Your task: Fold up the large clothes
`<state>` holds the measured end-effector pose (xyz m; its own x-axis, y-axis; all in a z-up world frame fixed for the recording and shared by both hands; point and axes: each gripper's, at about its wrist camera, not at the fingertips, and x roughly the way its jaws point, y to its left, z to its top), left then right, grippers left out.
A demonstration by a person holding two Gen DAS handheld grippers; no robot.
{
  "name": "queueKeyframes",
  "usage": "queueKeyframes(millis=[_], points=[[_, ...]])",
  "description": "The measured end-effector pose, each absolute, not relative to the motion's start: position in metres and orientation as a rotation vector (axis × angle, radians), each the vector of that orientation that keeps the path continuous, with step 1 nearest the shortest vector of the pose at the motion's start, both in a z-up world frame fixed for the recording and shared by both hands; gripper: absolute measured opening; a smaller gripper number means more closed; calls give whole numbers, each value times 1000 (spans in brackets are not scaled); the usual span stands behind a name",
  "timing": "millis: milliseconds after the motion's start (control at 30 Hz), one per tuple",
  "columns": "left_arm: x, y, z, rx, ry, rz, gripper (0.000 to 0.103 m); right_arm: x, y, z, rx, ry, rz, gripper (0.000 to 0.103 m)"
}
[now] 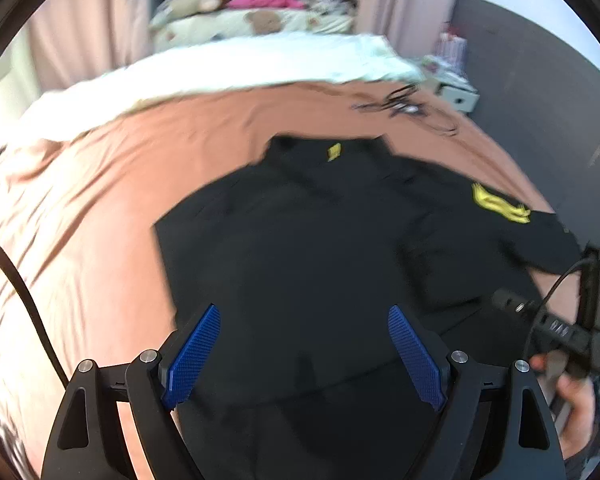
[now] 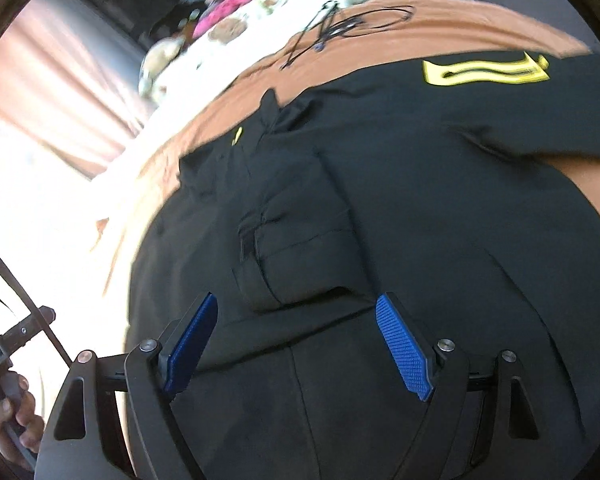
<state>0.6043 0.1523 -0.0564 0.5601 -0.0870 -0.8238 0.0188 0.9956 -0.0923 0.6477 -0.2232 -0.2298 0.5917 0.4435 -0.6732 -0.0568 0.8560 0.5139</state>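
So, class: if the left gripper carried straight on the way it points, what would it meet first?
Most likely the black jacket spread on the brown bedsheet. The left gripper is open, with nothing between it and the dark cloth, though blur leaves the gap unclear.

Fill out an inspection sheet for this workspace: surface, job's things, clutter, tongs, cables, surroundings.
Surface: bed under a brown sheet, wrinkled at the left.
Job's things: black jacket spread flat, yellow patch on the sleeve that reaches right.
Clutter: nothing seen on the jacket.
Tongs: left tongs open, above the jacket's lower part; right tongs open, nothing between the pads.
Cables: thin black cables tangled on the sheet beyond the collar; black lead at the left edge.
Surroundings: white duvet, soft toys, pink curtains, dark wall.
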Motion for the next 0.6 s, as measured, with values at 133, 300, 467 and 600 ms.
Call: queueKeyframes(millis=[133,300,467,600], points=[[586,187,-87,-106,1021,-3,87,652,-191,-228,315,915,281,81],[574,214,-117,-129,1062,34,78,660,-157,-225,130,884,210,81],[567,226,-148,-121,1104,49,65,667,-125,-239,5,896,163,81],[565,233,-171,-123,1139,59,49,679,-102,-258,-126,921,117,81]])
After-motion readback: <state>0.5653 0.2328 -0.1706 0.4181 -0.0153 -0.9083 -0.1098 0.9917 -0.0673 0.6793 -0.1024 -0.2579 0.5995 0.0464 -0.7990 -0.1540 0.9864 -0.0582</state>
